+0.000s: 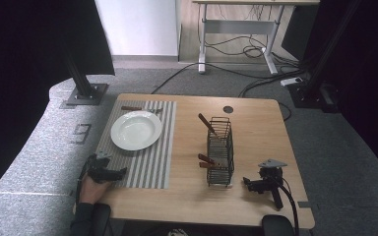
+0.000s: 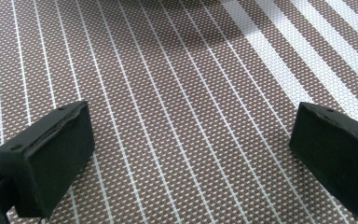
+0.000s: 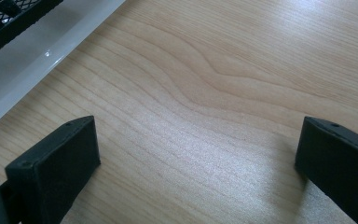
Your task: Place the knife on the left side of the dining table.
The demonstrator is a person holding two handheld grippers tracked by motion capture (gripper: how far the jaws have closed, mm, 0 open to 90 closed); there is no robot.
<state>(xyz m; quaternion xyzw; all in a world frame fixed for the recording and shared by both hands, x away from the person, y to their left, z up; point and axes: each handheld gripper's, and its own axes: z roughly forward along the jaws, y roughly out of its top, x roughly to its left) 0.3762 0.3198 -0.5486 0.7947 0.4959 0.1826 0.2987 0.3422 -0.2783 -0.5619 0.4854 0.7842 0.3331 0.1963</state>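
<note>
A white plate [image 1: 135, 130] rests on a grey striped placemat [image 1: 150, 162] at the table's left. A black wire basket [image 1: 221, 150] stands in the middle on a white tray, holding several brown-handled utensils [image 1: 207, 124]. One more brown-handled utensil [image 1: 140, 108] lies on the mat behind the plate. My left gripper [image 1: 112, 173], held by a hand, rests at the mat's near left corner; its jaws stand wide apart over the striped weave [image 2: 186, 140] with nothing between them. My right gripper [image 1: 256, 186] lies on the bare wood right of the basket, jaws wide apart over the tabletop [image 3: 205, 140], empty.
The white tray's edge [image 3: 37, 60] and the basket's mesh [image 3: 4, 18] lie just beyond my right gripper's left jaw. A round cable hole [image 1: 228, 109] is at the table's back. Black stands [image 1: 86, 88] and cables lie on the carpet around the table.
</note>
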